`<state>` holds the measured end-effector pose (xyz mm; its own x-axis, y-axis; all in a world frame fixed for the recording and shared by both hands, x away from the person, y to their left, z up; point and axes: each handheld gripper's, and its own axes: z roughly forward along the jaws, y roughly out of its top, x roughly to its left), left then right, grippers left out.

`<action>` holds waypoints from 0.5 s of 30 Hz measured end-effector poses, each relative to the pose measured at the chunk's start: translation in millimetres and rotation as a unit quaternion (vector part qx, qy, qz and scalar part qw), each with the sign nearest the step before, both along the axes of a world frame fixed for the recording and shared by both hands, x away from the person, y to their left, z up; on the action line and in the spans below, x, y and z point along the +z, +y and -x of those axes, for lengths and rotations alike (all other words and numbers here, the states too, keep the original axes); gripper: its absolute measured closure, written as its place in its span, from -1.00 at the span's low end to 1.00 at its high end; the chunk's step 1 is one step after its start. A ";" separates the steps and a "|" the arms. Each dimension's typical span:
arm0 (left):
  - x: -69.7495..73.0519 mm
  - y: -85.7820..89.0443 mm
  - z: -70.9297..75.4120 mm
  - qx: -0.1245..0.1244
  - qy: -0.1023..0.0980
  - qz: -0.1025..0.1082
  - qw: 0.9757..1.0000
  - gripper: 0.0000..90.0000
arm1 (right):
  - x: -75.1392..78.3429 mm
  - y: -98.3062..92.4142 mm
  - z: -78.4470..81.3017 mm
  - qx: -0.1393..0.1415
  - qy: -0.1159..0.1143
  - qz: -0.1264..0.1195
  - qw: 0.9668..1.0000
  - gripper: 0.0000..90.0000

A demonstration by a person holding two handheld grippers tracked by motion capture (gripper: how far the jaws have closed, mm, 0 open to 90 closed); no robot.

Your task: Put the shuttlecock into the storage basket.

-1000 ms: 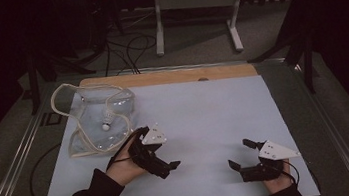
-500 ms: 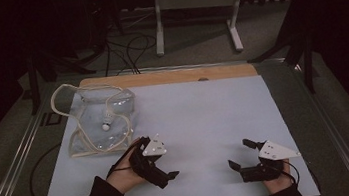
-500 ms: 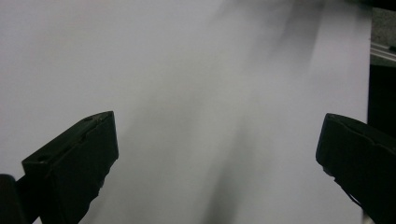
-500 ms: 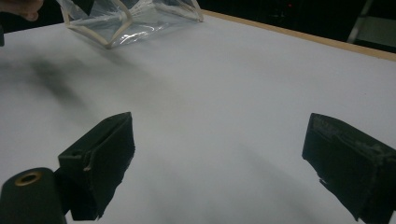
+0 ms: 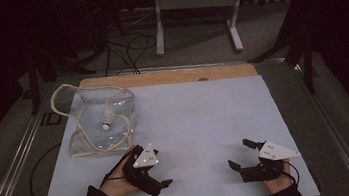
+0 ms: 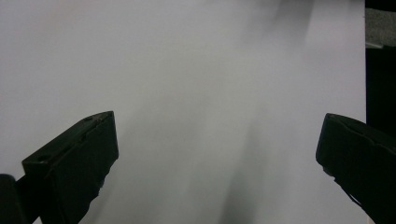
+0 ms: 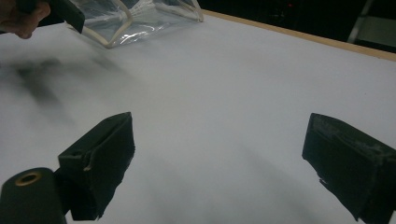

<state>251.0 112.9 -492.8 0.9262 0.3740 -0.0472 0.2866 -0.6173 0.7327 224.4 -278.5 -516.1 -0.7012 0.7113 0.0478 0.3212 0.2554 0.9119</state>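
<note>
Near the front edge, the left gripper and right gripper both hang spread wide and empty over the white table. Farther off, at the far left, lies a clear plastic pouch with a shuttlecock inside. It looks light, floppy and slick, so the corded rim seems the surest hold.

One clear pouch, one shuttlecock seemingly inside, two tongs, one table

A dim lab or recording room: a white-topped table stands on grey carpet, with loose cables and a metal stand's legs behind, amid dark surroundings.
</note>
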 end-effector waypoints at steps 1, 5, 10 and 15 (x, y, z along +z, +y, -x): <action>-0.7 2.0 0.9 0.002 0.000 0.000 1.000 -1.00 | 0.0 0.1 0.0 0.001 0.001 -0.001 1.000 -0.80; -4.8 9.9 5.3 0.004 -0.003 -0.003 1.000 -1.00 | 0.1 0.1 0.2 0.001 0.001 -0.001 1.000 -0.80; -8.6 19.7 9.5 0.011 0.000 -0.004 1.000 -1.00 | 0.2 0.2 0.3 0.001 0.002 0.000 1.000 -0.80; -9.2 32.4 11.9 0.024 0.004 0.004 1.000 -1.00 | 0.0 0.5 0.0 0.001 0.001 0.000 1.000 -0.80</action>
